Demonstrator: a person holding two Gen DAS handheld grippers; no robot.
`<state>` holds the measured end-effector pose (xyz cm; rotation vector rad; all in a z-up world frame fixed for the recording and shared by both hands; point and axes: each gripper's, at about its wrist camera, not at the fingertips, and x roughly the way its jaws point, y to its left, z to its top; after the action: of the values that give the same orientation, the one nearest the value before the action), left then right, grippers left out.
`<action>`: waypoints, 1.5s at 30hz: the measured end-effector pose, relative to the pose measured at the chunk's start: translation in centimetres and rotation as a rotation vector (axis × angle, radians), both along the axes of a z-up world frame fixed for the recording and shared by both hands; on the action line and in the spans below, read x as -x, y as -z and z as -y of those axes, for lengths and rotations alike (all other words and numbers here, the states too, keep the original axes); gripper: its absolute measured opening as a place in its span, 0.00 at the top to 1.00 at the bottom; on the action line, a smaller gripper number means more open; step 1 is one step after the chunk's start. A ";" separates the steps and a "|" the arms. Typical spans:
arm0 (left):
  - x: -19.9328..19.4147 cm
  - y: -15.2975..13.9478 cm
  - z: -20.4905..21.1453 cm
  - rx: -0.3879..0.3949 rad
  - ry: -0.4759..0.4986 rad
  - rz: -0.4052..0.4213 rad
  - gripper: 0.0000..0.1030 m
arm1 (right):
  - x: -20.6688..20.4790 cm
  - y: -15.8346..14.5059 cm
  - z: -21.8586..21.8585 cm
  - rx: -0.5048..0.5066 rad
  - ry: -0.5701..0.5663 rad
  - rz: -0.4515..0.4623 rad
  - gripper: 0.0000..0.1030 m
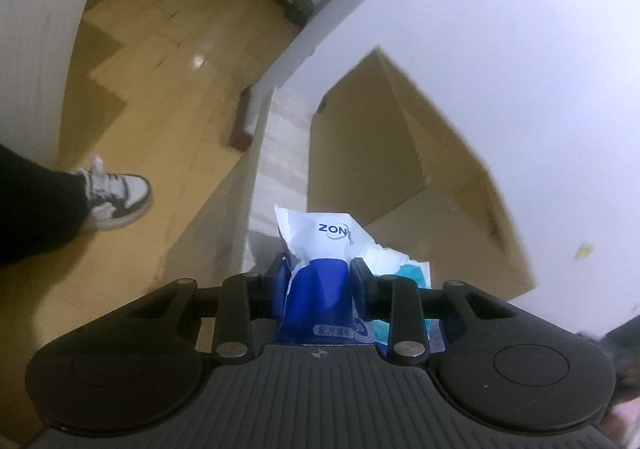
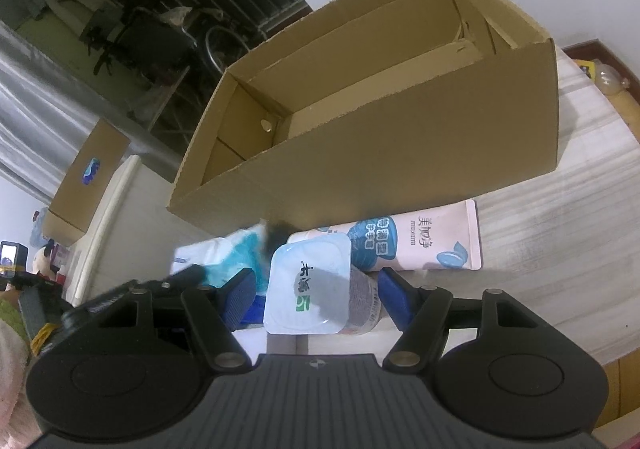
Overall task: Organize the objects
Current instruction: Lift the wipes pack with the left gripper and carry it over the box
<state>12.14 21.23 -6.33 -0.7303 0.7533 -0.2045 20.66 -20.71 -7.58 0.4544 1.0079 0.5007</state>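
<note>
My left gripper (image 1: 320,273) is shut on a blue and white wipes pack (image 1: 320,245) and holds it just in front of the open cardboard box (image 1: 384,153). The pack also shows in the right wrist view (image 2: 224,253), with the left gripper beside it. My right gripper (image 2: 316,285) is open around a clear yogurt cup with a white foil lid (image 2: 308,285); its blue pads stand apart from the cup's sides. A pink hand cream tube (image 2: 416,245) lies behind the cup, against the box (image 2: 400,153). The box looks empty inside.
The box stands on a pale wood-grain table (image 2: 580,177). A second closed carton (image 2: 88,177) sits on a white surface at left. A wooden floor and a person's sneaker (image 1: 116,197) show at left in the left wrist view. A white wall (image 1: 500,29) rises behind the box.
</note>
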 end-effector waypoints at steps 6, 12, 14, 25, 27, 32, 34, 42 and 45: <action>0.8 -1.9 -0.4 0.015 -0.003 0.032 0.71 | 0.2 -0.9 0.0 -0.024 0.004 0.015 0.32; 1.7 -1.3 -0.4 0.117 -0.007 0.009 0.72 | 0.6 -1.7 0.1 -0.078 -0.011 0.020 0.31; 1.9 -0.9 -0.4 0.154 -0.012 0.003 0.72 | 0.7 -1.9 0.1 -0.096 -0.020 0.017 0.31; 3.7 -0.7 0.4 0.266 0.003 -0.013 0.72 | 1.6 -1.9 0.8 -0.206 -0.038 -0.045 0.31; 3.9 -0.9 0.6 0.281 0.010 -0.005 0.72 | 1.8 -2.0 0.5 -0.200 -0.053 -0.040 0.31; 3.9 -1.1 1.1 0.233 0.020 -0.013 0.73 | 1.9 -1.2 -0.5 -0.146 -0.067 -0.062 0.31; 3.7 -0.9 1.2 0.195 0.013 -0.022 0.73 | 1.9 -0.8 -0.6 -0.141 -0.068 -0.075 0.31; 3.5 -1.1 1.4 0.122 0.034 -0.063 0.68 | 1.9 -0.5 -0.8 -0.136 -0.080 -0.091 0.31; 3.2 -0.9 1.7 0.096 0.036 -0.080 0.61 | 1.8 -0.3 -1.0 -0.136 -0.082 -0.099 0.31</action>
<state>8.96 19.51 -5.42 -0.8198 0.8371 -0.2464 18.86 -19.72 -7.25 0.5657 1.0951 0.6275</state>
